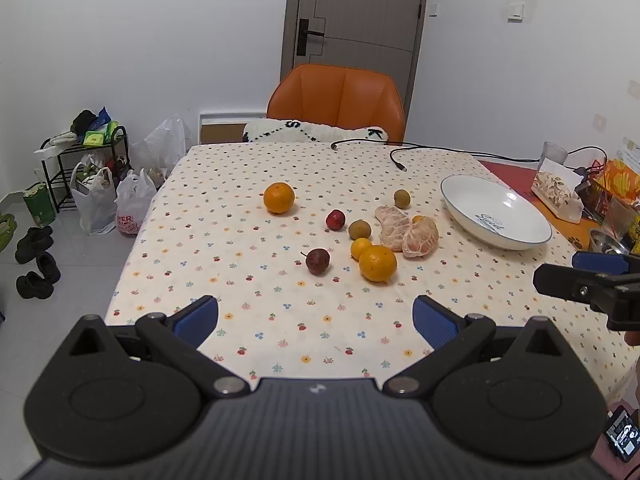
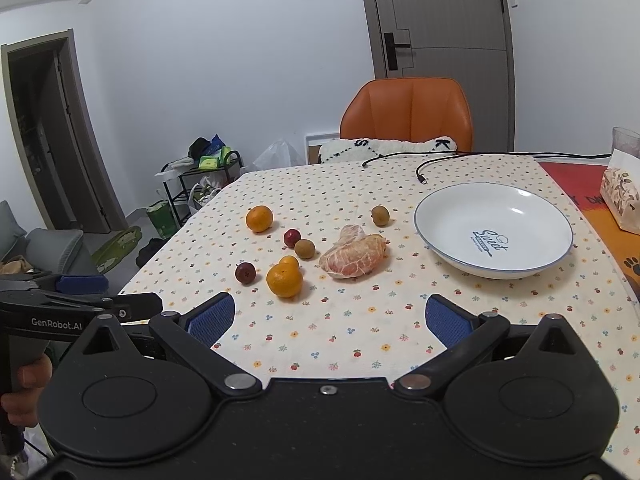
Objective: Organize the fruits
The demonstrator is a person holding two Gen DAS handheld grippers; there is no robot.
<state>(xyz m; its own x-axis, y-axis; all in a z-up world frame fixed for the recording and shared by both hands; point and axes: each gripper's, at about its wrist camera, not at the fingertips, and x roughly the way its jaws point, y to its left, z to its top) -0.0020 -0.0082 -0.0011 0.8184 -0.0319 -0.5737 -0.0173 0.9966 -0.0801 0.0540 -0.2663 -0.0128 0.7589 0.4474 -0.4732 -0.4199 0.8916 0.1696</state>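
Loose fruit lies on the flowered tablecloth: a far orange [image 1: 279, 197] [image 2: 259, 218], a near orange [image 1: 377, 263] [image 2: 284, 279] with a small orange [image 1: 360, 247] behind it, two dark red fruits [image 1: 318, 261] [image 1: 335, 219], two brownish-green fruits [image 1: 359, 229] [image 1: 401, 198], and peeled pomelo pieces [image 1: 408, 232] [image 2: 354, 255]. An empty white bowl [image 1: 495, 212] [image 2: 493, 230] stands to the right. My left gripper [image 1: 315, 316] is open and empty over the near table edge. My right gripper [image 2: 330, 317] is open and empty, short of the fruit.
An orange chair [image 1: 335, 100] with a white cushion stands behind the table. Black cables [image 1: 400, 152] lie at the far edge. Snack bags and clutter [image 1: 560, 192] sit at the right. Bags, a rack and shoes [image 1: 92, 184] are on the floor left.
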